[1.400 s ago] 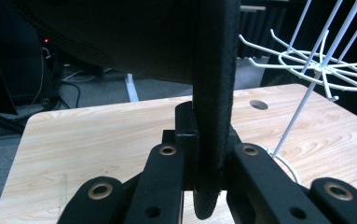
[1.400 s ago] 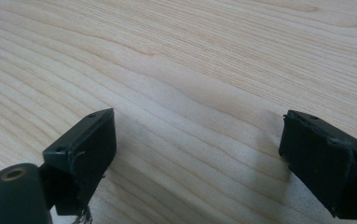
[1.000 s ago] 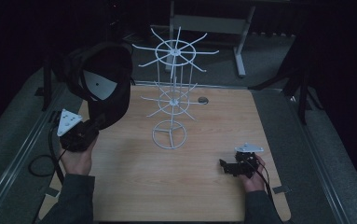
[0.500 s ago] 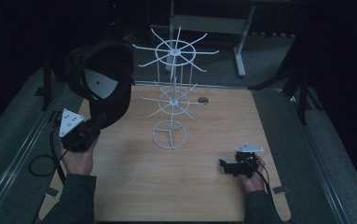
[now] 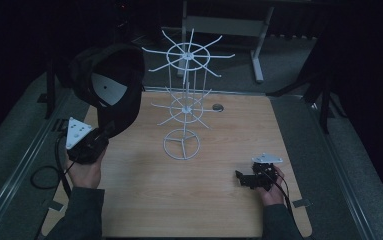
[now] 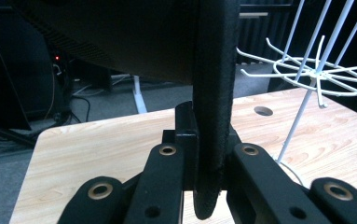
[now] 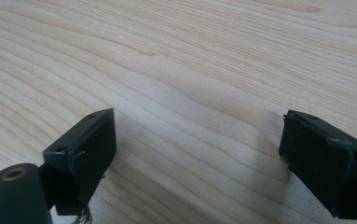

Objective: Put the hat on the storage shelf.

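— Darkness is seen all round the pale wooden table, with grey matting at both its sides. What is held over it?

— A black cap is held up at the left side, above the table's left edge, its pale inner lining turned toward the camera. Its brim is pinched edge-on between the jaws of the left gripper, as is seen in the left gripper view.

— And what is stood beside it?

— A white wire rack is stood near the middle of the table, just right of the cap; its prongs are spread in two tiers above a ring base. A small round hole is seen in the tabletop behind it.

— How is the right gripper kept?

— It is rested low near the front right corner, well apart from the rack. Its jaws are spread wide, with bare wood between them.
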Available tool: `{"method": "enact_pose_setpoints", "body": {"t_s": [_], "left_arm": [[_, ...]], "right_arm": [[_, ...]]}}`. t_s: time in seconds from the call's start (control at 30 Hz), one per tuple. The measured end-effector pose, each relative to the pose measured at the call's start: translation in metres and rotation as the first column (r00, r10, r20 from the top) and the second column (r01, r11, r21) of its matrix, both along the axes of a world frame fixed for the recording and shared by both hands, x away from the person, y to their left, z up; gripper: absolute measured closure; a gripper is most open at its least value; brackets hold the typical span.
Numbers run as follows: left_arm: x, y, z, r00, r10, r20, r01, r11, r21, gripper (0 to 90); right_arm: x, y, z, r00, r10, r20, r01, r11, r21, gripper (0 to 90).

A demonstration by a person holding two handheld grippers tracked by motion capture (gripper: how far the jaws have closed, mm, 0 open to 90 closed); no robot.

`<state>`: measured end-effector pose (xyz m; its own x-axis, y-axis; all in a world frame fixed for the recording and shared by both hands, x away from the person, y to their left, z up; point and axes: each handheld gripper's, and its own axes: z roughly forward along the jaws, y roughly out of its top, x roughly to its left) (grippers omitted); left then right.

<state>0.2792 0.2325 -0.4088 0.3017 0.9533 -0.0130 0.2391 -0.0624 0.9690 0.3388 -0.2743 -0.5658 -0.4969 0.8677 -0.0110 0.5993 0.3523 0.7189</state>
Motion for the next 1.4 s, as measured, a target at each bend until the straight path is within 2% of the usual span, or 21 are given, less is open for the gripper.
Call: {"method": "enact_pose_setpoints", "body": {"t_s": [0.97, 1.4], "left_arm": [[-0.002, -0.017, 0.003, 0.9994, -0.021, 0.027, 0.019, 0.9974, 0.070, 86.7], [0.002, -0.016, 0.006, 1.0000, -0.004, 0.009, 0.004, 0.9984, 0.056, 86.7]], "right_arm": [[0.000, 0.000, 0.000, 1.0000, 0.000, 0.000, 0.000, 1.000, 0.001, 10.9], [0.000, 0.000, 0.000, 1.0000, 0.000, 0.000, 0.000, 1.000, 0.000, 10.8]]}}
